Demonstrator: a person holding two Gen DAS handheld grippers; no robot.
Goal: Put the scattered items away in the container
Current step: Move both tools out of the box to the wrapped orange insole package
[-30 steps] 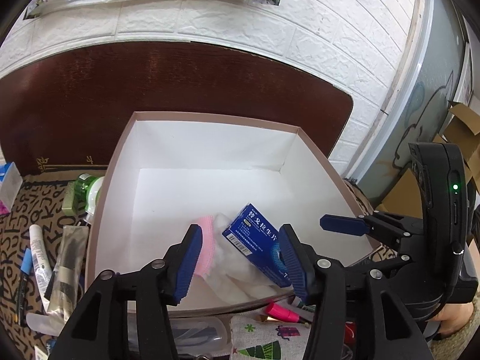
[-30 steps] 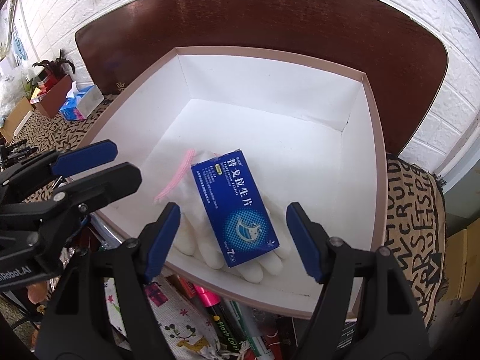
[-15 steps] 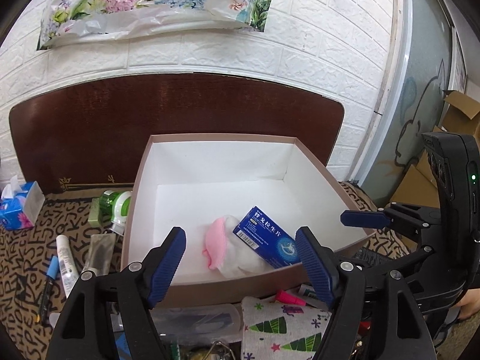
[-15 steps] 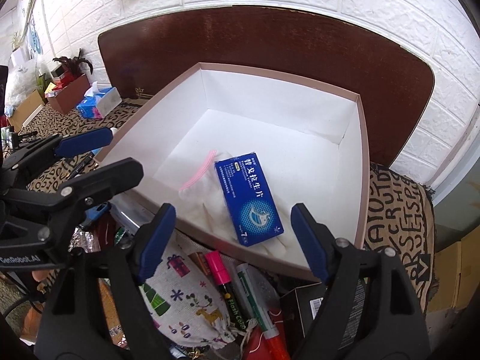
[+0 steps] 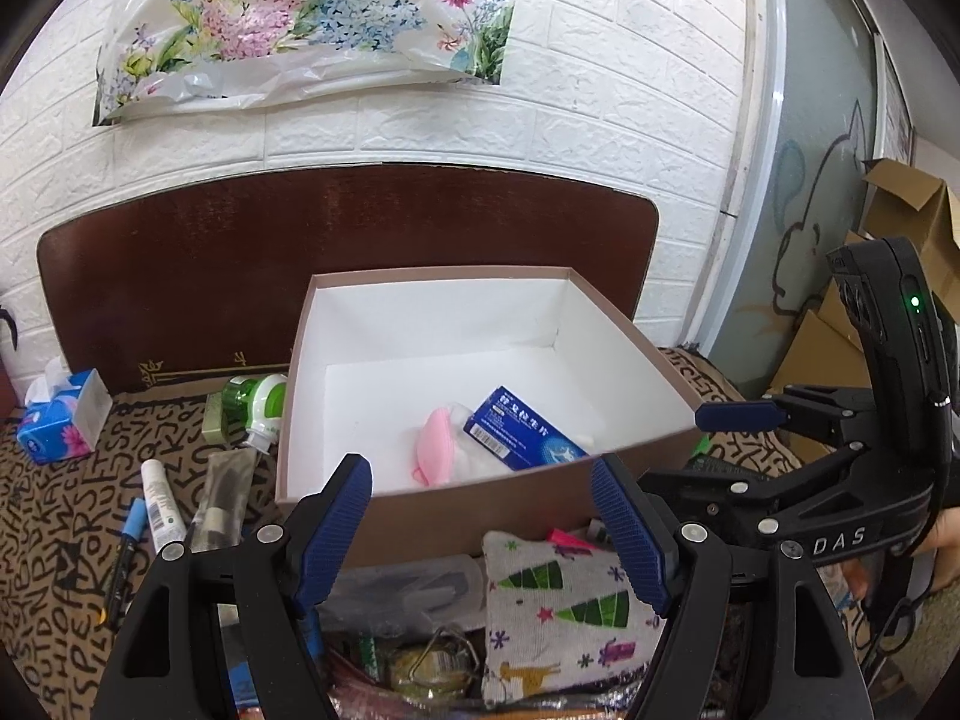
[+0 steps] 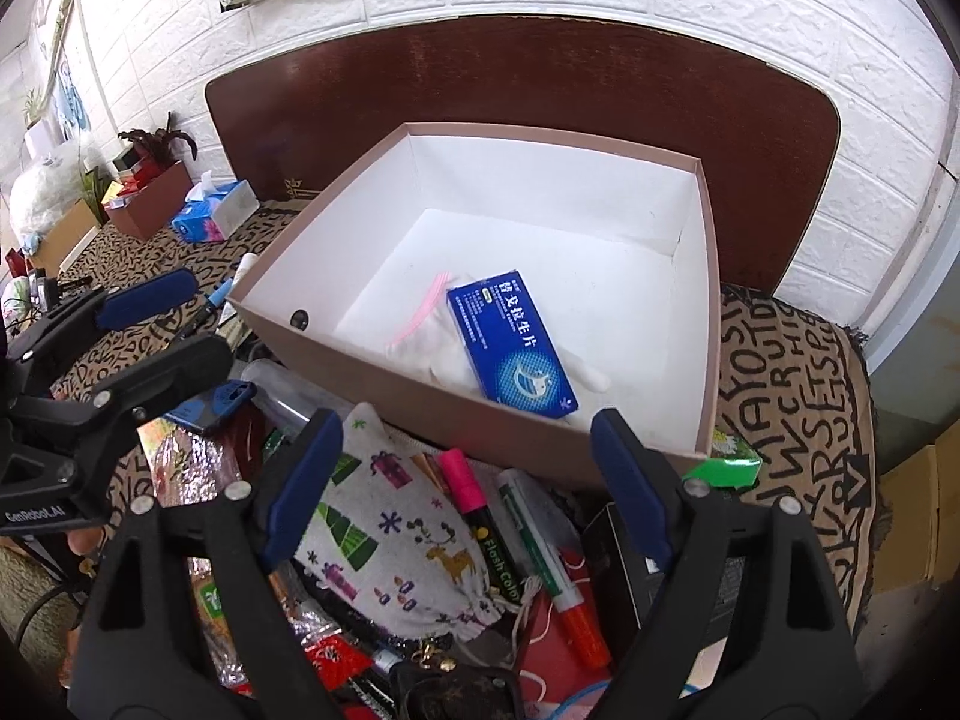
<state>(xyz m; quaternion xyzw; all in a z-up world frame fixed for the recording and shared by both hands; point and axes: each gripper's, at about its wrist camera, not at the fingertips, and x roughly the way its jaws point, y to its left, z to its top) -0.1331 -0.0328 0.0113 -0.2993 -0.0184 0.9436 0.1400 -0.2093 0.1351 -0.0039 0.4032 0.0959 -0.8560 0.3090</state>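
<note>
**Both grippers empty over the pile; two items in the container, most still outside.**

The blue medicine box (image 6: pixel 512 343) lies on a white glove with a pink cuff (image 6: pixel 420 330) at the near side of the container (image 6: pixel 708 324), an open cardboard box. Against its near wall is a crowded pile: a printed drawstring pouch (image 6: pixel 414 540), a pink marker (image 6: pixel 474 516), a green-and-orange marker (image 6: pixel 546 546). The left gripper (image 5: pixel 480 531) is spread wide, nothing between the fingers. The right gripper (image 6: pixel 465 486) is opening, also empty. Risks, as judged: a grasp into the overlapping pile may pinch two items or drag neighbours; the round markers may roll from the pads; the two grippers, close together, may collide; an item lifted too low may snag the near wall.
</note>
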